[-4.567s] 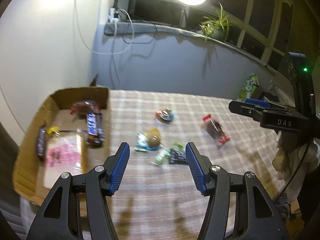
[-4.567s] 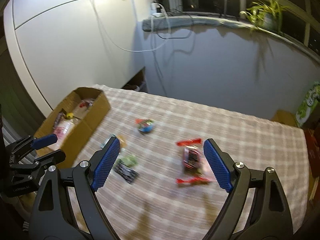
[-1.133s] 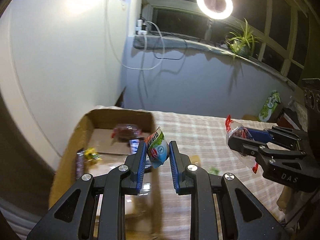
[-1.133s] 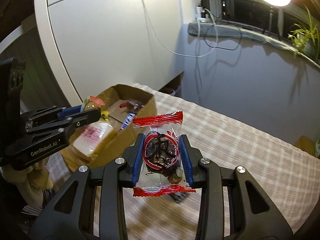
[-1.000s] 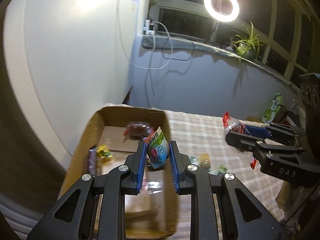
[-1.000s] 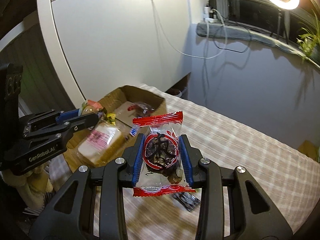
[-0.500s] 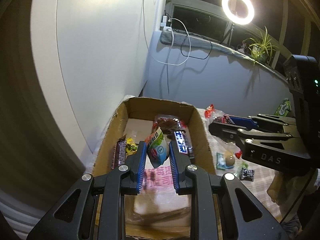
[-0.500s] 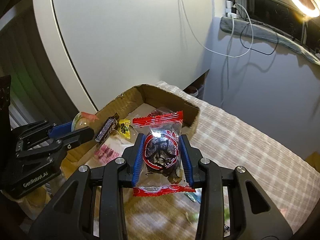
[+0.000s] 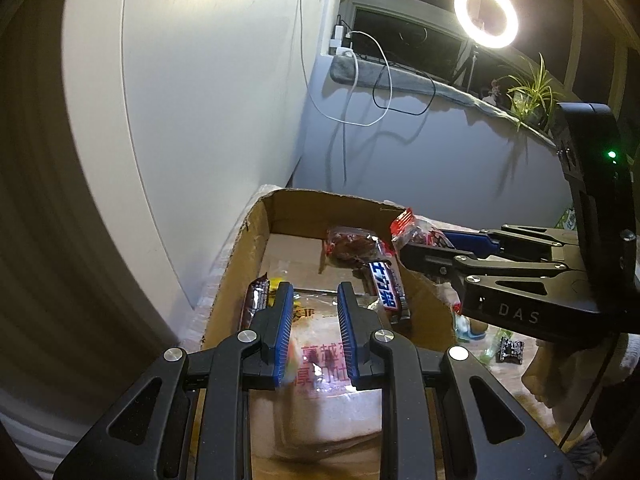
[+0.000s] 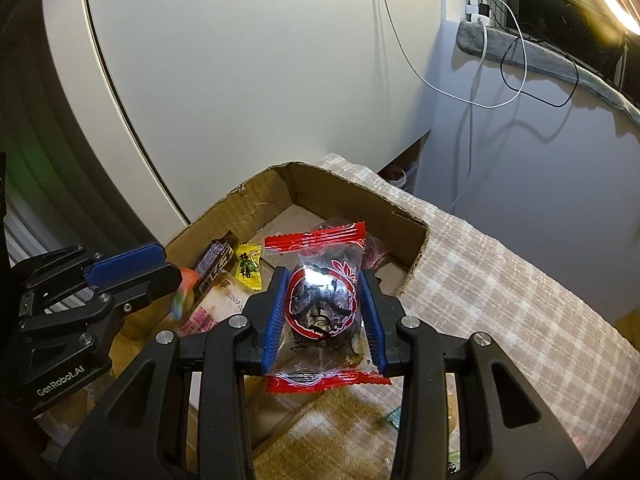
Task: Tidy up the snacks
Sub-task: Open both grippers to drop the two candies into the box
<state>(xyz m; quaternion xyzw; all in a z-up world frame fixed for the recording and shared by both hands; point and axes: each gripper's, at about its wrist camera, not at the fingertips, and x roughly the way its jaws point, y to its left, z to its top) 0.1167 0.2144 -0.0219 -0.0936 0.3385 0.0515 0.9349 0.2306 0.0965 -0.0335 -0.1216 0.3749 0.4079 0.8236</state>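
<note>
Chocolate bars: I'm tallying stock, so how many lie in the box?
2. One dark bar lies by the box's left wall; one blue-and-white bar by its right wall. More may hide under the large packet.

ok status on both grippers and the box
Left gripper over cardboard box, nothing clamped, blurred packet at its tips. Right gripper shut on red-edged snack, above box. Path clear.

Both wrist views look steeply down, close over the cardboard box (image 9: 256, 236). Left wrist faces along its length; right wrist views it obliquely. Each catches the other gripper.
</note>
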